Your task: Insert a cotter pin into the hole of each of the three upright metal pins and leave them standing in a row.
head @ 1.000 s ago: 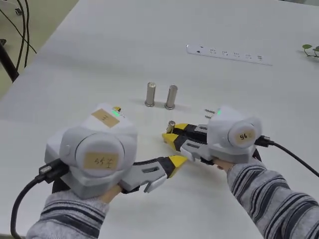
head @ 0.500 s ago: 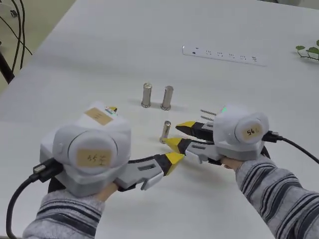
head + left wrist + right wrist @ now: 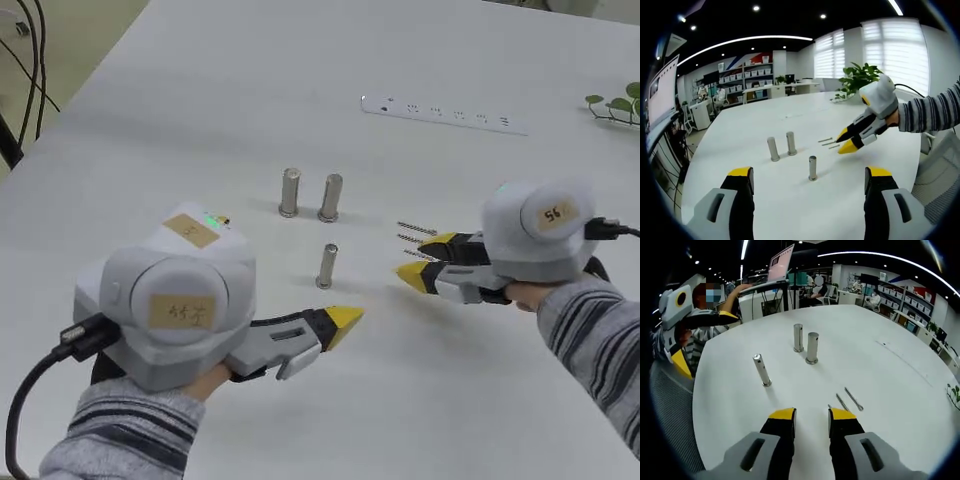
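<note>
Three upright metal pins stand on the white table (image 3: 200,120): two side by side (image 3: 289,192) (image 3: 330,198) and a third (image 3: 327,266) alone in front of them. Three thin cotter pins (image 3: 415,240) lie flat to their right. My right gripper (image 3: 423,258) is open and holds nothing, with its yellow tips just beside the cotter pins (image 3: 842,401). My left gripper (image 3: 283,268) is wide open and holds nothing. In the left gripper view the lone pin (image 3: 812,167) stands ahead between its jaws, with the right gripper (image 3: 847,141) beyond.
A white power strip (image 3: 440,112) lies at the back of the table. A small green plant (image 3: 615,105) sits at the far right edge. Dark cables (image 3: 30,50) hang past the left edge.
My right gripper let go of the third pin, left it standing, and drew back to the right beside the cotter pins. The left gripper has hardly moved.
</note>
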A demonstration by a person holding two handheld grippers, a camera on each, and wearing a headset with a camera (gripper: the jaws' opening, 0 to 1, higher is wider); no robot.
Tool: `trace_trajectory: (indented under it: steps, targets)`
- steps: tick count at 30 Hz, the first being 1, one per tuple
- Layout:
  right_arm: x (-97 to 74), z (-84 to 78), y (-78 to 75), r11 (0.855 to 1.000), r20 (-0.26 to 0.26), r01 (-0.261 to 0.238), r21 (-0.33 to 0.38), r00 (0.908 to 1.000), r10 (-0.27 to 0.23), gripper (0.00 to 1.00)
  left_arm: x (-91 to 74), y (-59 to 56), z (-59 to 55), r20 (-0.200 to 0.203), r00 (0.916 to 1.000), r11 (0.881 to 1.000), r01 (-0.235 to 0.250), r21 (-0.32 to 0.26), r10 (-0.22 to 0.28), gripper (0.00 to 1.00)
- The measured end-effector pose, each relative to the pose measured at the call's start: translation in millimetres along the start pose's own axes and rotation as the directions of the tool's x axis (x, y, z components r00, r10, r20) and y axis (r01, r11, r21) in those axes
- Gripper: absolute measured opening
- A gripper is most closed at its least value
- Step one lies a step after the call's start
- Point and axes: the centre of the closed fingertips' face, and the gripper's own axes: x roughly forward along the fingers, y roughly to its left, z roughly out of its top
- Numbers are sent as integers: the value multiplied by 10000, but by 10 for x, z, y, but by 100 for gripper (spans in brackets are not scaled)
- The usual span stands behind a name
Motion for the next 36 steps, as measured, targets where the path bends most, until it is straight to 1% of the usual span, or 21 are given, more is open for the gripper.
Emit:
trace_trajectory:
  steps: [1, 7, 11, 15, 17, 19, 20, 24, 29, 31, 32, 34, 35, 36]
  targets:
    - [-8, -23, -34, 10000, -213, 18, -45, 9998, -19, 21, 2, 1, 2, 4, 10000, 10000, 2, -1, -2, 90]
    - [-9, -51, -173, 9997, -706, 34, -225, 9975, -50, 15, 0, 21, -5, -30, 10000, 10000, -46, -19, 45, 90]
    - [21, -101, -224, 9995, -1114, -153, -271, 9937, 122, 11, 2, 15, -10, -59, 10000, 10000, -17, -13, 17, 89]
    - [60, -168, -288, 9994, -1619, -260, -246, 9866, 217, 9, 4, 4, -15, -100, 9999, 10000, 30, 49, -30, 88]
    - [71, -201, -306, 9991, -1897, -349, -227, 9814, 300, 8, 4, 1, -19, -127, 9999, 10000, 50, 72, -50, 87]
    - [92, -206, -326, 9984, -2009, -419, -378, 9790, 335, 7, 4, 2, -20, -130, 9999, 10000, 53, 67, -52, 87]
    - [99, -216, -332, 9978, -2178, -497, -428, 9752, 392, 6, 3, 3, -19, -121, 9999, 10000, 54, 52, -54, 87]
    - [132, -197, -330, 9955, -2357, -729, -609, 9702, 566, 6, 1, 8, -18, -118, 9999, 10000, 43, 32, -42, 86]
    - [161, -217, -319, 9899, -2863, -1074, -928, 9551, 768, 4, 1, 11, -21, -139, 9999, 10000, 37, 45, -36, 85]
    - [163, -233, -313, 9883, -3038, -1180, -971, 9491, 835, 4, 1, 12, -26, -170, 9998, 10000, 32, 60, -31, 85]
    - [166, -236, -317, 9880, -3066, -1187, -989, 9482, 832, 4, 1, 13, -28, -184, 9998, 10000, 28, 67, -27, 85]
    - [168, -262, -320, 9864, -3255, -1287, -1027, 9414, 889, 3, -2, 15, -31, -207, 9998, 10000, 20, 89, -18, 84]
    - [166, -254, -323, 9863, -3220, -1282, -1037, 9426, 887, 3, -2, 16, -30, -204, 9998, 10000, 15, 92, -14, 84]
    - [160, -258, -322, 9860, -3273, -1318, -1021, 9405, 919, 3, -2, 16, -29, -201, 9998, 10000, 18, 94, -16, 84]
